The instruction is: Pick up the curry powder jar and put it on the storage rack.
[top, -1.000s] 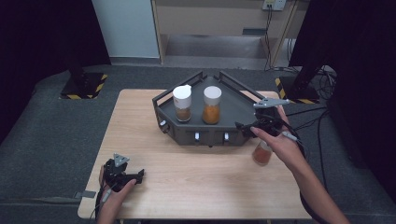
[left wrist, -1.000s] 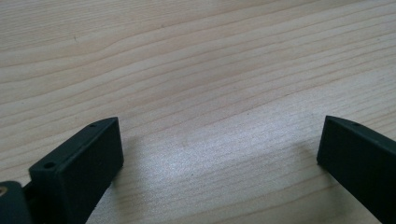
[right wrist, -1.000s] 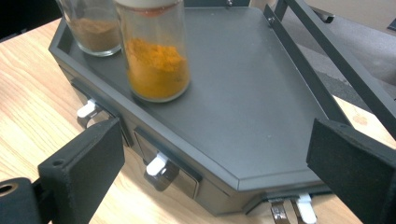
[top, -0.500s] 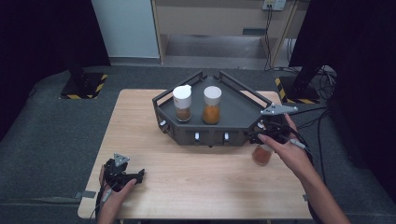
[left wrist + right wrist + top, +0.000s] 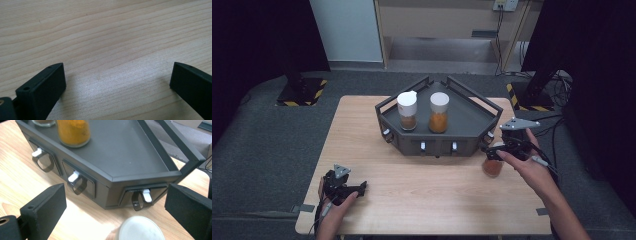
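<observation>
You sit at a wooden table (image 5: pixel 422 200). It is the biggest thing here. On its far side stands a dark rack (image 5: pixel 469 122) with a flat top and a rail around it. Three small white tabs poke out of the rack's near side, and one of them (image 5: pixel 147 195) is close to your right gripper in the right gripper view.

Two jars with white lids stand on the rack, side by side. The left jar (image 5: pixel 407 111) has brown stuff in it. The right jar (image 5: pixel 439 113) has orange stuff in it, and its orange bottom (image 5: pixel 73 131) is at the top of the right gripper view.

A third small jar (image 5: pixel 493 164) stands on the table, just beside the right near corner of the rack. It has a white lid (image 5: pixel 140 229) and something orange-brown inside.

Your right gripper (image 5: pixel 498 151) is just above that small jar. In the right gripper view its two black jaws are spread wide. The jar's lid sits low between them, and neither jaw touches it.

Your left gripper (image 5: pixel 354 188) is near the left near corner of the table, well apart from the rack and the jars. Its jaws are also spread wide, with bare wood between them in the left gripper view.
</observation>
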{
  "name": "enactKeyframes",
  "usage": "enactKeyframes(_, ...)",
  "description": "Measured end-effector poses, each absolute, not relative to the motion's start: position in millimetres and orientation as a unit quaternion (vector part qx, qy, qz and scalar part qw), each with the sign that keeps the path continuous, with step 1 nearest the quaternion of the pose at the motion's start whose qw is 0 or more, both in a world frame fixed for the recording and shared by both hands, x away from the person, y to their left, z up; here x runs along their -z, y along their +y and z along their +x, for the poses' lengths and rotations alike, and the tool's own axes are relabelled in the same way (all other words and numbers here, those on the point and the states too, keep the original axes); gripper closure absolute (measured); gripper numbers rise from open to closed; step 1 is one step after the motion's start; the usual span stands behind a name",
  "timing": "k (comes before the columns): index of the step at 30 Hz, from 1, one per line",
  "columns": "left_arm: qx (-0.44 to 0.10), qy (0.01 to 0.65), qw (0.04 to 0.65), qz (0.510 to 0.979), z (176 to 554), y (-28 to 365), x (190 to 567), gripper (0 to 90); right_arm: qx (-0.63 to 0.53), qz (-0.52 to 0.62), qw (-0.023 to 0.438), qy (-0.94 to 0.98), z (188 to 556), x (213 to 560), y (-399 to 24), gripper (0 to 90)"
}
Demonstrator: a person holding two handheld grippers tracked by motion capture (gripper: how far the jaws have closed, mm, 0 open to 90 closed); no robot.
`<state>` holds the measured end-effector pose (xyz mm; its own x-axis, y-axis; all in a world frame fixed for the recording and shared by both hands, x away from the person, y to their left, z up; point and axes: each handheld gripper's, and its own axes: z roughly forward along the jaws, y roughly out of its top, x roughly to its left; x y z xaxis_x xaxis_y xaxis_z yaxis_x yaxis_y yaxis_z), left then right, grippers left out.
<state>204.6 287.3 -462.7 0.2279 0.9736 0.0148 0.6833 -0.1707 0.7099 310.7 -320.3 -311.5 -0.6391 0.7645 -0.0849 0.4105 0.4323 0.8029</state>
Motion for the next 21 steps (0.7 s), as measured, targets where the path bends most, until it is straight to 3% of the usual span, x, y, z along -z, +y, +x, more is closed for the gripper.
enactKeyframes(21,-0.245,0.572,0.297,0.725,204.4,286.8,462.7,0.0,-0.388,0.373,0.232,0.810,293.2,325.6,-338.6,3.3)
